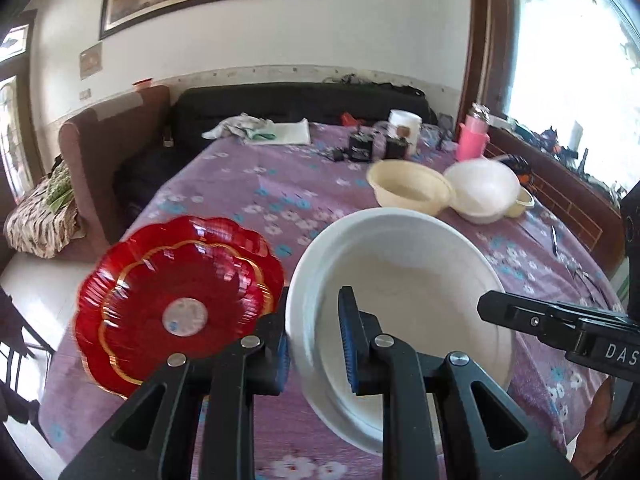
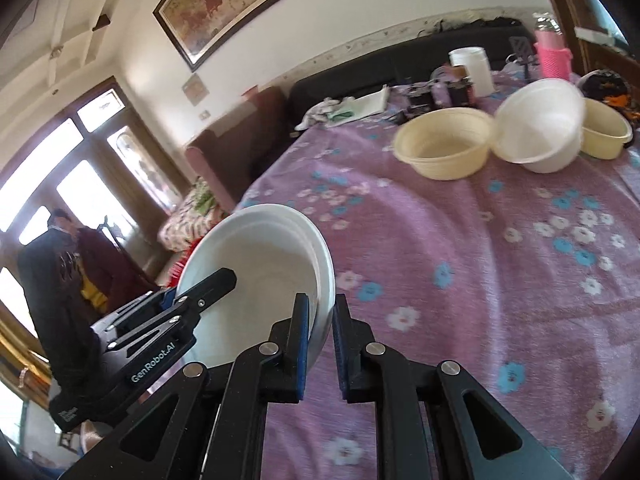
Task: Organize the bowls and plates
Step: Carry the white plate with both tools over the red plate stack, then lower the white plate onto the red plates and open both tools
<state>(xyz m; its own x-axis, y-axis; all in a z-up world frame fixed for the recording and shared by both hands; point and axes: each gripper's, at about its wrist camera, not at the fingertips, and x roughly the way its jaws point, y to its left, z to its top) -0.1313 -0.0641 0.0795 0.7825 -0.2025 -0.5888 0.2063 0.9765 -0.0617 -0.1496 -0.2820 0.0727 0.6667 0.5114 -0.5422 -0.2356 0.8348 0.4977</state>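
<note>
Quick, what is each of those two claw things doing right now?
Left gripper: closed on the white plate's rim.
Right gripper: closed on the same plate's opposite rim.

We find the large bowl [image 1: 400, 312] nearest us on the tablecloth [image 1: 248, 184]; the scalloped plate [image 1: 176, 304] lies to its left, its edge behind the bowl rim; three smaller bowls sit farther back to the right, the first [image 1: 410, 186] left of the second [image 1: 482, 190], the third [image 1: 524, 202] behind the second; a jar [image 1: 405, 126] and a bottle [image 1: 474, 134] stand beyond them.
</note>
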